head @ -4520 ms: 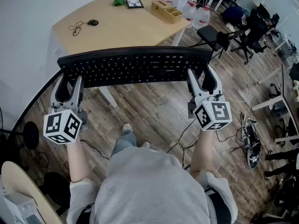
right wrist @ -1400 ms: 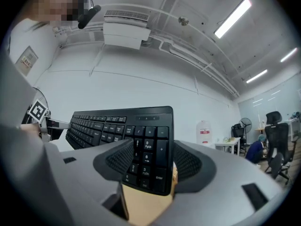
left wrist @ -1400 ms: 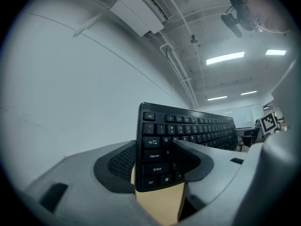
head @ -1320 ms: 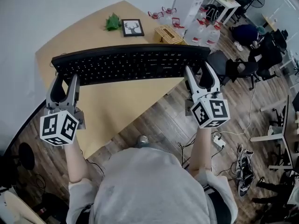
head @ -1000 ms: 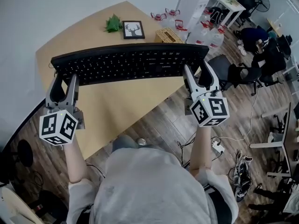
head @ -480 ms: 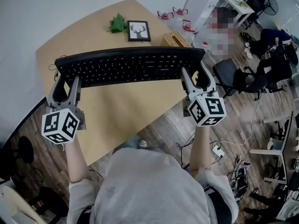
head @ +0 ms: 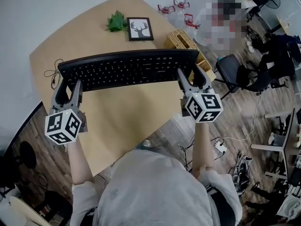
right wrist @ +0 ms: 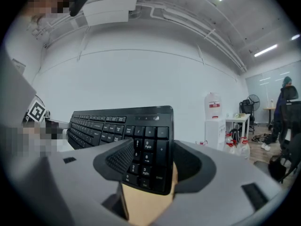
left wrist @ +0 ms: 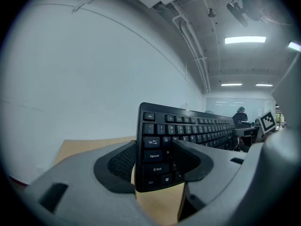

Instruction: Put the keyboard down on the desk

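A long black keyboard (head: 128, 68) hangs level in the air over the light wooden desk (head: 117, 112), held at both ends. My left gripper (head: 68, 85) is shut on its left end (left wrist: 157, 149), with the jaws pressed on the front and back faces by the Shift and Caps Lock keys. My right gripper (head: 188, 77) is shut on the right end (right wrist: 148, 149), over the number pad. Desk wood shows below the keyboard in both gripper views.
At the desk's far side stand a framed deer picture (head: 139, 28), a small green plant (head: 115, 21) and a woven box (head: 184, 40). A black cable (head: 51, 73) lies at the left edge. Water bottles (head: 181, 14) and office chairs (head: 235, 69) stand on the floor to the right.
I have come forward from the floor to the desk with the keyboard. It now hangs over the desk's middle, lower in the head view. Both grips are unchanged.
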Tool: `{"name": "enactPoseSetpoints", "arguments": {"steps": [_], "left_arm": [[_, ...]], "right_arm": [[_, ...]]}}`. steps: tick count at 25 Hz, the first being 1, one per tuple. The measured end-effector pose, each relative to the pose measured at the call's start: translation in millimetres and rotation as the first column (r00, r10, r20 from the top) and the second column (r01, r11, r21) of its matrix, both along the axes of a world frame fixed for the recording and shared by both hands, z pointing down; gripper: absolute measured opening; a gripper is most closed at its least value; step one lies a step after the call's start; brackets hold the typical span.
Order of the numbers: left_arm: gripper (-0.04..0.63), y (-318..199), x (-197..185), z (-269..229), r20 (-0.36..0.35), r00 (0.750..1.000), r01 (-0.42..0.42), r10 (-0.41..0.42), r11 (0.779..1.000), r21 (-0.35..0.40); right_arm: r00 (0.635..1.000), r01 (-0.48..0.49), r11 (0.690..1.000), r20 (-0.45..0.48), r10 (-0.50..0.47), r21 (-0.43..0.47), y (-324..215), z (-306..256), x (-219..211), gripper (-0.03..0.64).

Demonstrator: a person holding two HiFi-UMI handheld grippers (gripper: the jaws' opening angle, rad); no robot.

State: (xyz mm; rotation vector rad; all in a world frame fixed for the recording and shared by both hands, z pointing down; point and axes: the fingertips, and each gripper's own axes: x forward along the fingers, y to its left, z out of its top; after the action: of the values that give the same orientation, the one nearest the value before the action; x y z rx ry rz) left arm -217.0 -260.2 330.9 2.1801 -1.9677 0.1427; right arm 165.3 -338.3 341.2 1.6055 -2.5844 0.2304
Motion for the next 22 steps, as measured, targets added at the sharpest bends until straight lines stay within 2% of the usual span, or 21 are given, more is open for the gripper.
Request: {"name": "enactPoseSetpoints", "arguments": {"steps": [11,18,22], "left_arm": [[0.232,-48,-22,71,-0.029,0.999,-0.020,0.016,0.990,-0.139],[0.232,-69,-30,118,-0.045,0.999,-0.028,0.018,0.972,-0.232],[0.232,-100,-39,166,-0.062,0.998,-0.037,0.020,0.958,-0.285]], "right_arm": [[0.999,-0.026,0.989,-0.032,0.021,-0.145,-40,69,-20,0.255],[0.998,-0.036,0.970,-0.050,0.025,-0.241,-58,116,-28,0.255],[0.997,-0.045,0.954,-0.068,0.026,-0.297,-87,162,-37,0.255]]}}
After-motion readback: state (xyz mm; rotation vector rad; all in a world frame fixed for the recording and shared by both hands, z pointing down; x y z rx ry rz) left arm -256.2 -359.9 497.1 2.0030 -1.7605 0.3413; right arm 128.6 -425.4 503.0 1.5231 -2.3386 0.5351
